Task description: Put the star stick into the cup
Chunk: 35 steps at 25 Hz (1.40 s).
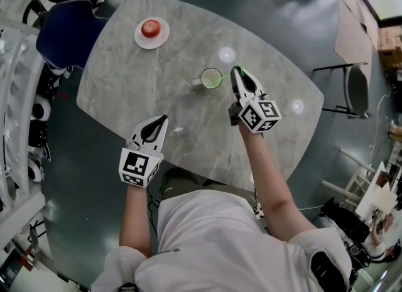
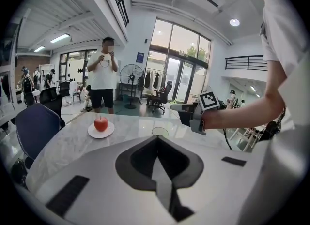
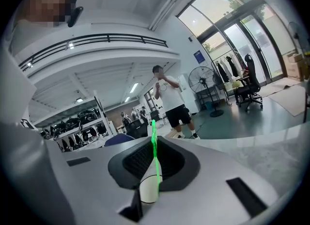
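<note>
The right gripper (image 1: pixel 237 71) is clamping the thin green star stick (image 3: pixel 154 144) by the clear round cup (image 1: pixel 202 75). The left gripper (image 1: pixel 161 120) is hanging closed, empty.

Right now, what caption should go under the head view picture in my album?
Right tongs aim the green star stick at the cup on the grey table.

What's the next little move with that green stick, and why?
Probably lower the right hand-held gripper a touch, so the star stick slides down into the cup. Its jaws are clamped on the stick, whose free end reaches over the cup's mouth in the head view. I can't tell whether it is inside.
</note>
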Tool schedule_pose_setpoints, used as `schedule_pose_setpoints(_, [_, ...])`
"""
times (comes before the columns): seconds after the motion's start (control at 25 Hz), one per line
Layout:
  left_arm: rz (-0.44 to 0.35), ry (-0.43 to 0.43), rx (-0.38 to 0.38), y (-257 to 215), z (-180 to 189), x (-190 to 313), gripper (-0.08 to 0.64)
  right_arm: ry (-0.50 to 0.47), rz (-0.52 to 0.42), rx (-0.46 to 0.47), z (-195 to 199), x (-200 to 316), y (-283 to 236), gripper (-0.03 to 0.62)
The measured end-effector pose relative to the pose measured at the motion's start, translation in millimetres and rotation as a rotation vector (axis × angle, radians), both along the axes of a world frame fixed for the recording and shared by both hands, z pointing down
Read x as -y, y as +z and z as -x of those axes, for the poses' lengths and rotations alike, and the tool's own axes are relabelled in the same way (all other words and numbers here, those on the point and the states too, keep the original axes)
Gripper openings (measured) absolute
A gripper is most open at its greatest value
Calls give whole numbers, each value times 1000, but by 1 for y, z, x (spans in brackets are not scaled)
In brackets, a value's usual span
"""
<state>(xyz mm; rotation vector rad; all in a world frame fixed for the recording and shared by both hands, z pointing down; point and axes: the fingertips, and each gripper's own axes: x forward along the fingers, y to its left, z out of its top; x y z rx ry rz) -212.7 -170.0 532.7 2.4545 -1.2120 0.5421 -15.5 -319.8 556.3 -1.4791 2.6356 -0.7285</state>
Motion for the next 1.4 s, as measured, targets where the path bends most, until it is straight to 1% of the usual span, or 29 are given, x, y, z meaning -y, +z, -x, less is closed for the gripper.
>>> schedule_pose_setpoints(0.28, [8,0,0,2,-1,-2,2,48,8,19,-13,-8,4,28])
schedule_pose_setpoints(0.6, [14,12,2,2,-5,-5,2,121,53,65,-31,-18,17,28])
schedule_pose_setpoints(0.92, [20,15,1,4,-5,-8,2,130,80,86,-31,-20,25,31])
schedule_pose_setpoints(1.04, [23,15,1,5,-4,-9,2,125,83,94,-30,-20,24,51])
schedule_pose_setpoints(1.12, [23,16,2,5,-4,-10,2,121,85,99,-30,-20,24,92])
schedule_pose_setpoints(1.4, [20,21,-2,5,-4,-14,2,122,87,92,-31,-22,22,140])
